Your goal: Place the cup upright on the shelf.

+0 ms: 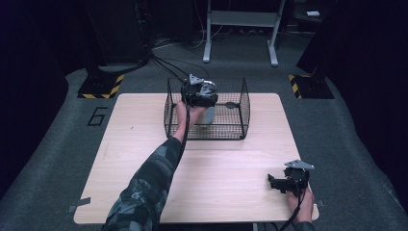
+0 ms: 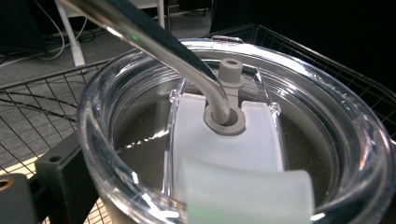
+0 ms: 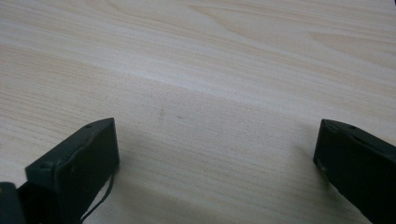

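A steel tumbler (image 1: 208,116) with a clear lid (image 2: 140,186) and a bent straw (image 2: 154,42) is inside the black wire basket (image 1: 244,103) at the table's far middle. My left gripper (image 1: 199,94) reaches into the basket from above and is shut on the tumbler. Its one visible black finger (image 2: 65,177) presses the cup's left side, and the lid hides the other. My right gripper (image 1: 275,183) rests low over the bare wood near the front right corner. It is open, and only tabletop lies between its jaws (image 3: 215,158).
The light wooden table (image 1: 144,144) stands on grey carpet. Basket mesh (image 2: 42,107) surrounds the tumbler closely. Behind the table are a white desk frame (image 1: 240,29), floor cables, and two black stands with hazard-striped bases (image 1: 101,85) (image 1: 308,85).
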Motion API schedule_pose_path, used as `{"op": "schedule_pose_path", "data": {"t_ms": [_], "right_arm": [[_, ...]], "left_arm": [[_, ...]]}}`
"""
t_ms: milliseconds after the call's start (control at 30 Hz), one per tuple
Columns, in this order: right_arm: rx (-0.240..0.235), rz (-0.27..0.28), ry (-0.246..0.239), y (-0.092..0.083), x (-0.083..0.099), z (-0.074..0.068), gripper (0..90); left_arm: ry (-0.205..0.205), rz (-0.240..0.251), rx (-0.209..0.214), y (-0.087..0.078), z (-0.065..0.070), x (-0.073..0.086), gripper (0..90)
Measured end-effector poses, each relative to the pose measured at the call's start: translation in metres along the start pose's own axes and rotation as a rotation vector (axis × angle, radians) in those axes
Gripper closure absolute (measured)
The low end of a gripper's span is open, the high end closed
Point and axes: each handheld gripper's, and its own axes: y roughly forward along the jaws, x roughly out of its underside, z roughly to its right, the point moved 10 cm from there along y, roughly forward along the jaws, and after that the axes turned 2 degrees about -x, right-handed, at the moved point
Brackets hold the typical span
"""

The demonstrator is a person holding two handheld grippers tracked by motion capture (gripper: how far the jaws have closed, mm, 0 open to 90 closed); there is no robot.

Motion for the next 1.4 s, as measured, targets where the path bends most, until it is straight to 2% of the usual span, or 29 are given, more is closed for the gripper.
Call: {"op": "schedule_pose_path", "data": {"t_ms": [233,333,633,733,967,1400], "right_arm": [[0.0,0.001,-0.003,0.0,0.0,0.0,0.0],[0.0,0.0,-0.003,0.0,0.0,0.0,0.0],[0.0,0.001,-0.004,0.0,0.0,0.0,0.0],[0.0,0.001,-0.003,0.0,0.0,0.0,0.0],[0.0,0.0,0.0,0.0,0.0,0.0,0.0],[-0.002,-0.002,-0.004,0.0,0.0,0.0,0.0]], "left_arm": [[0.006,-0.026,0.001,0.004,-0.001,0.006,2.9],[-0.009,-0.029,0.003,0.006,0.001,0.008,2.9],[-0.005,-0.055,0.006,0.009,0.002,0.013,2.9],[-0.018,-0.062,0.01,0.01,0.003,0.015,2.9],[-0.005,-0.074,0.001,0.012,0.002,0.017,3.0],[-0.018,-0.106,-0.016,0.015,-0.002,0.024,3.2]]}}
